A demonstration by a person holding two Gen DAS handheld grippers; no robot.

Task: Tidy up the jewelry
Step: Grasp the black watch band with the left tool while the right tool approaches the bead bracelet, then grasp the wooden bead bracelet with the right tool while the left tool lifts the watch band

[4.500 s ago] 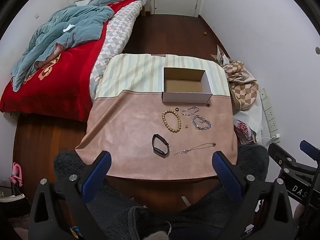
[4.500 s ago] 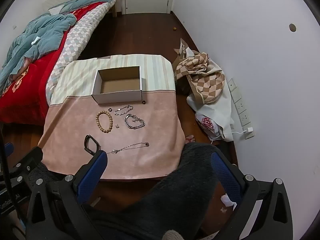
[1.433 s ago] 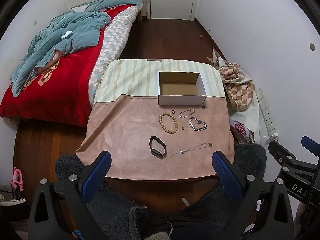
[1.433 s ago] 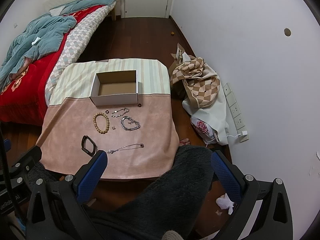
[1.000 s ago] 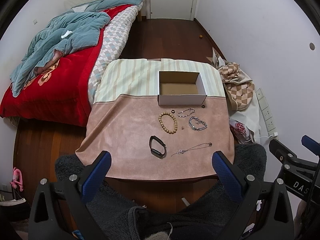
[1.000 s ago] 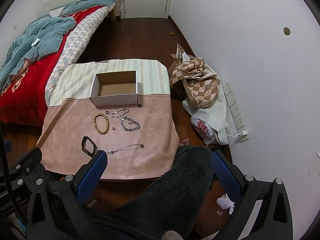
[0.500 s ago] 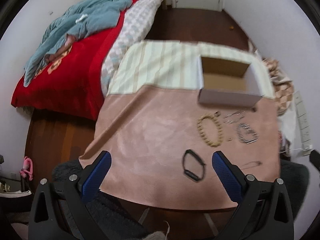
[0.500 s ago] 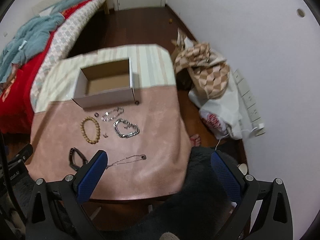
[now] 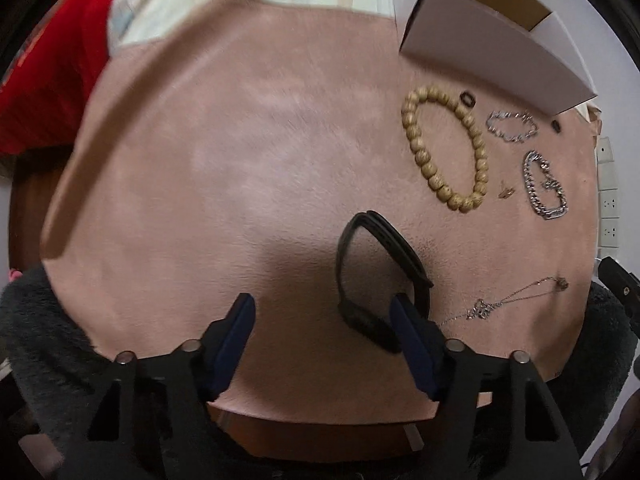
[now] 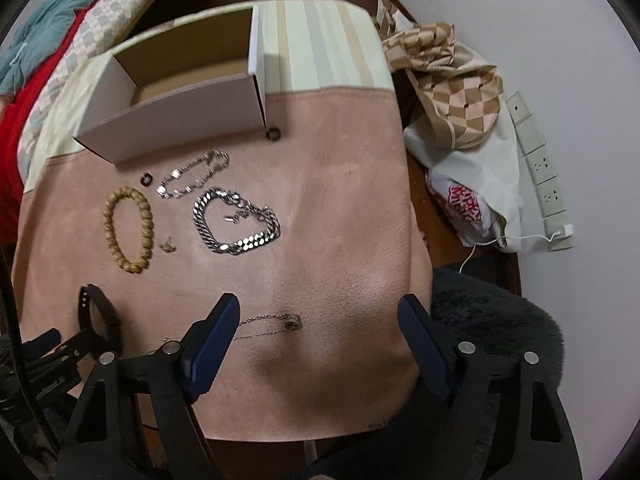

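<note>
Jewelry lies on a pink cloth-covered table (image 9: 224,152). A black wristband (image 9: 376,280) lies just ahead of my open left gripper (image 9: 322,314), its near end beside my right finger. A wooden bead bracelet (image 9: 444,152), a chunky silver chain (image 10: 236,220), a thin silver bracelet (image 10: 192,178), two small dark rings and a tiny charm lie near an open white cardboard box (image 10: 180,92). A thin necklace with pendant (image 10: 276,322) lies just ahead of my open right gripper (image 10: 320,328), nearer the left finger.
A bed with red and teal covers (image 10: 36,40) stands at the left. A checked bag (image 10: 452,80) and white plastic bag lie on the floor to the right, by wall sockets. A dark fluffy garment (image 10: 496,320) sits at the table's near edge.
Both grippers have dropped down and forward close to the table. The left now sits at the black wristband, the right at the thin necklace. The jewelry has not moved.
</note>
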